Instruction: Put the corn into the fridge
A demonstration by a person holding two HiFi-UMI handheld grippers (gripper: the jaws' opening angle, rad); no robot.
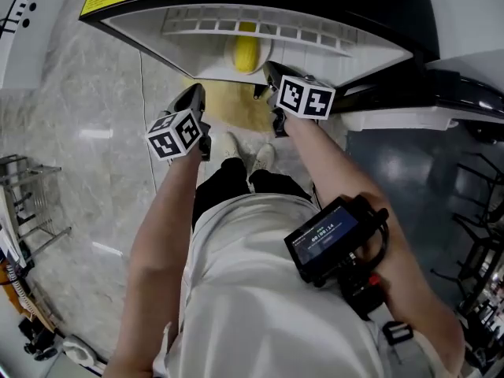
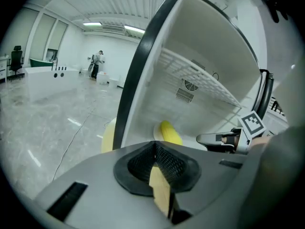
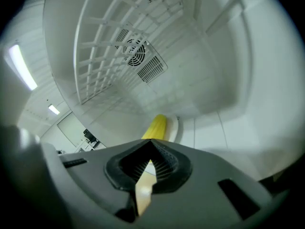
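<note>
The yellow corn [image 1: 246,52] lies on a white plate [image 3: 174,126] on the floor of the open fridge [image 1: 370,47], under a white wire shelf [image 1: 260,24]. In the gripper views the corn [image 2: 170,132] [image 3: 155,127] sits just past the jaws. My left gripper [image 1: 197,94] hangs outside the fridge's left edge, shut with nothing between its jaws [image 2: 154,145]. My right gripper [image 1: 268,73] is at the fridge mouth, close to the corn but apart from it. Its jaws [image 3: 151,148] meet with nothing held. The right gripper [image 2: 209,139] also shows in the left gripper view.
A yellow mat [image 1: 228,105] lies on the marble floor below the fridge. A metal rack [image 1: 24,203] stands at the left and a black wire rack [image 1: 480,235] at the right. A person [image 2: 97,63] stands far off by a white counter [image 2: 47,78].
</note>
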